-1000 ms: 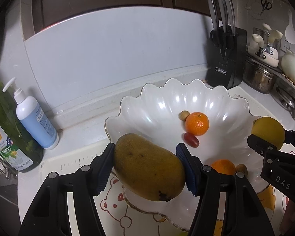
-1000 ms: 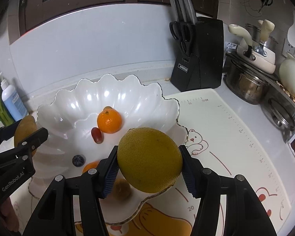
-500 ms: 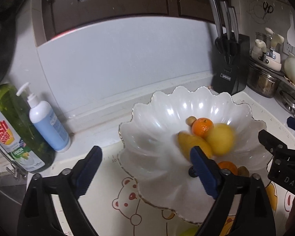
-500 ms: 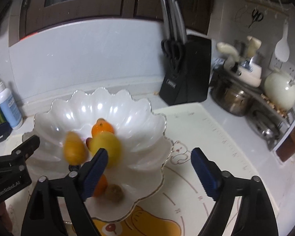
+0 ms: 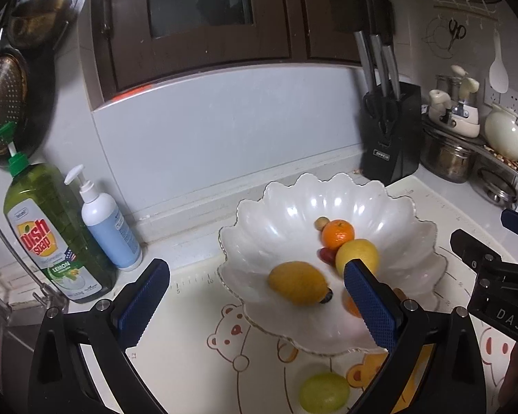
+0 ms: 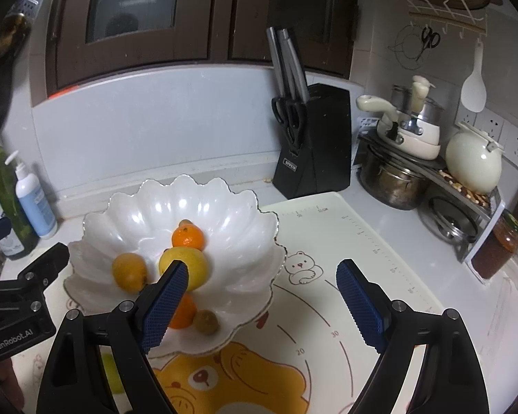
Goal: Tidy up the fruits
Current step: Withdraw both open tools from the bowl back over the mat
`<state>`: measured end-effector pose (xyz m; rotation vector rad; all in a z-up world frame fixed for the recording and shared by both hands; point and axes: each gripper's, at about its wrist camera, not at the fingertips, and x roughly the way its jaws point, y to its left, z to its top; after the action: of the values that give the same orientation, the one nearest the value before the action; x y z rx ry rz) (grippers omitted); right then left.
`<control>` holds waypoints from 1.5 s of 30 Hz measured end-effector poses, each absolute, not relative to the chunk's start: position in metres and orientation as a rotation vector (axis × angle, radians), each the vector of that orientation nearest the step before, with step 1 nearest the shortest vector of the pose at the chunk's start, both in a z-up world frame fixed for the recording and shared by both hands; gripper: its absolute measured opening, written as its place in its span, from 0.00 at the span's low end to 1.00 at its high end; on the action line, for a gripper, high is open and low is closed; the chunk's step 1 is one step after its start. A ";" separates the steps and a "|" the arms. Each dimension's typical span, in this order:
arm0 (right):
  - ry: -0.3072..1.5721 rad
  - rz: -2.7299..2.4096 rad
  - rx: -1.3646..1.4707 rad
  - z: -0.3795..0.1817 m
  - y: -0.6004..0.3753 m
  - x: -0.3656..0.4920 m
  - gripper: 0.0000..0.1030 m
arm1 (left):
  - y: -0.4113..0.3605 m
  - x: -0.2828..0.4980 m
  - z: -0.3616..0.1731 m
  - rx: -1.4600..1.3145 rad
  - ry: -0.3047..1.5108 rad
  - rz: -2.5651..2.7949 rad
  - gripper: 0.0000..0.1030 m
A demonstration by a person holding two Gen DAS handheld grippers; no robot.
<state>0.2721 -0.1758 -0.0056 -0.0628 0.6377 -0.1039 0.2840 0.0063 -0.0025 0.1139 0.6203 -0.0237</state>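
A white scalloped bowl [image 5: 418,252] [image 6: 245,269] stands on the bear-print mat. In it lie a yellow mango [image 5: 297,282] [image 6: 128,272], a round yellow fruit [image 5: 356,254] [image 6: 190,265], a tangerine [image 5: 337,234] [image 6: 188,236], a red grape [image 5: 326,254], a second orange [image 6: 183,311], a brown kiwi-like fruit [image 6: 206,321] and a small tan fruit [image 5: 322,222]. A green fruit [image 5: 324,392] lies on the mat in front of the bowl. My left gripper [image 5: 255,305] is open and empty above the bowl's near left rim. My right gripper [image 6: 259,307] is open and empty above the bowl's near right rim.
A green dish soap bottle [image 5: 51,231] and a white-blue pump bottle [image 5: 107,224] stand at the left by the wall. A black knife block [image 6: 310,151] stands behind the bowl. Pots, a white kettle [image 6: 473,162] and a jar [image 6: 497,245] crowd the right.
Both grippers opened and let go: the mango and the round yellow fruit dropped into the bowl and settled. Both grippers then pulled back and up from the bowl.
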 end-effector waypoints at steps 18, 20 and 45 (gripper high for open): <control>0.624 -0.113 -0.026 -0.001 -0.186 0.215 0.86 | -0.004 0.231 0.000 0.126 0.622 -0.059 1.00; 0.628 -0.114 -0.023 -0.004 -0.187 0.210 0.86 | -0.005 0.228 -0.003 0.126 0.628 -0.066 1.00; 0.739 -0.130 0.021 -0.064 -0.203 0.196 0.86 | -0.023 0.227 -0.064 0.145 0.733 -0.125 0.92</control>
<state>0.1958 -0.2033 -0.0640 0.0209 0.7394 -0.1305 0.2272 -0.0233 -0.0636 0.1449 0.7326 -0.1248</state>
